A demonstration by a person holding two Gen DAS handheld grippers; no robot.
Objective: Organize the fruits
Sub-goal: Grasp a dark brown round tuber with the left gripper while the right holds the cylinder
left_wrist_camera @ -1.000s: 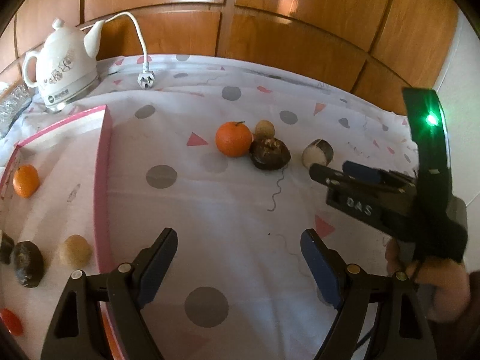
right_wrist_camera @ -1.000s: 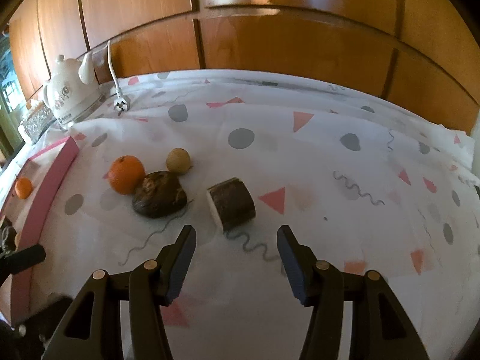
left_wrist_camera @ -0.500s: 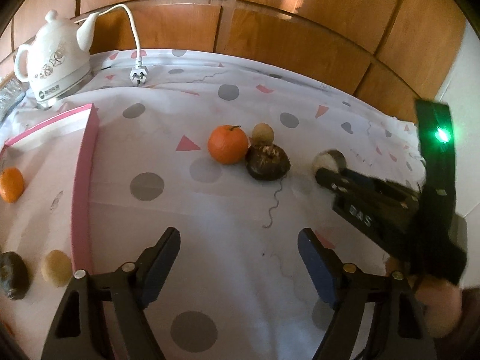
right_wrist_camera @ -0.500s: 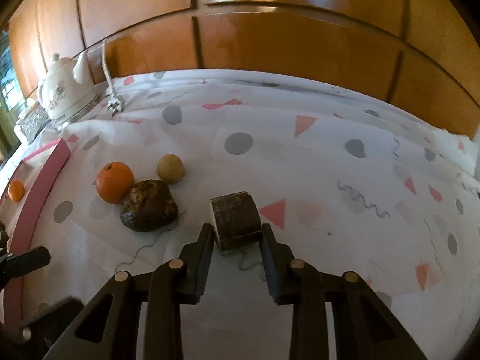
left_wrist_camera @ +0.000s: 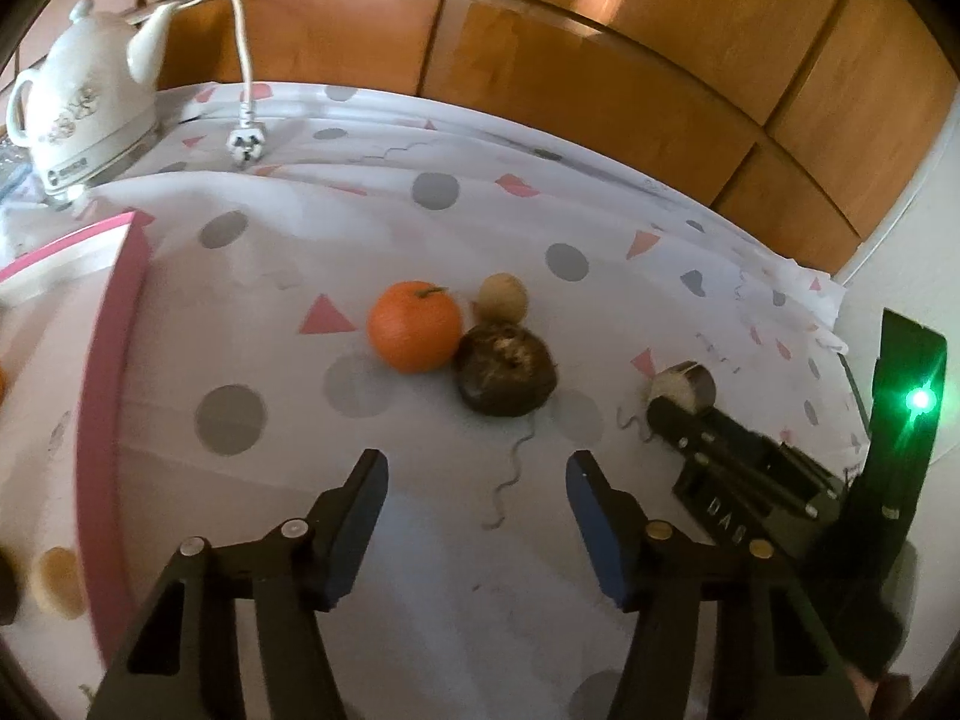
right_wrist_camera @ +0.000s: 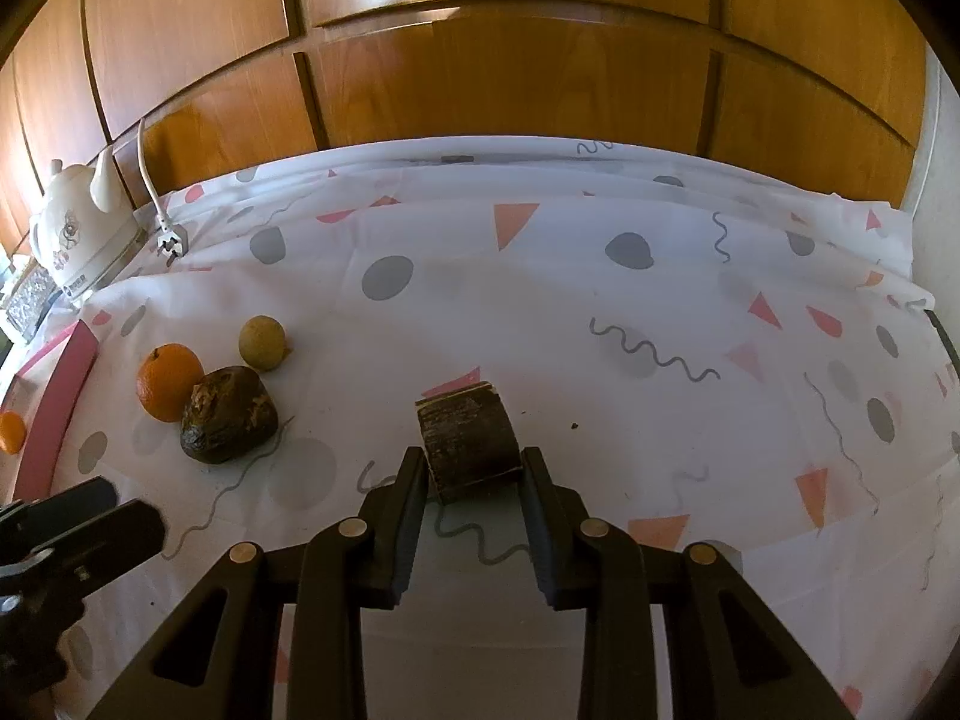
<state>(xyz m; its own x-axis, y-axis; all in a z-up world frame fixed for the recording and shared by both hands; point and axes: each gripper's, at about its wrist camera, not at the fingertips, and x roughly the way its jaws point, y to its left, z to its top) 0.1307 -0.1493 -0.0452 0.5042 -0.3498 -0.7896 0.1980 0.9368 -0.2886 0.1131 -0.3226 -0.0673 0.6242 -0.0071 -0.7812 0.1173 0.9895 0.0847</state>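
My right gripper (right_wrist_camera: 474,474) is shut on a dark brown cut fruit chunk (right_wrist_camera: 468,441) resting on the tablecloth; the chunk also shows in the left wrist view (left_wrist_camera: 681,390). An orange (left_wrist_camera: 415,327), a small tan round fruit (left_wrist_camera: 501,298) and a dark brown lumpy fruit (left_wrist_camera: 506,370) lie together ahead of my left gripper (left_wrist_camera: 477,483), which is open and empty above the cloth. The same three show at the left of the right wrist view: orange (right_wrist_camera: 168,381), tan fruit (right_wrist_camera: 262,342), dark fruit (right_wrist_camera: 228,414). A pink-rimmed tray (left_wrist_camera: 105,360) at the left holds several fruits.
A white kettle (left_wrist_camera: 78,108) with its cord and plug (left_wrist_camera: 247,141) stands at the back left. Wooden panels (right_wrist_camera: 480,60) run behind the table. The patterned cloth (right_wrist_camera: 660,300) stretches to the right.
My right gripper moved forward and closed on the brown chunk. My left gripper moved forward and right, away from the tray, toward the three fruits, staying open.
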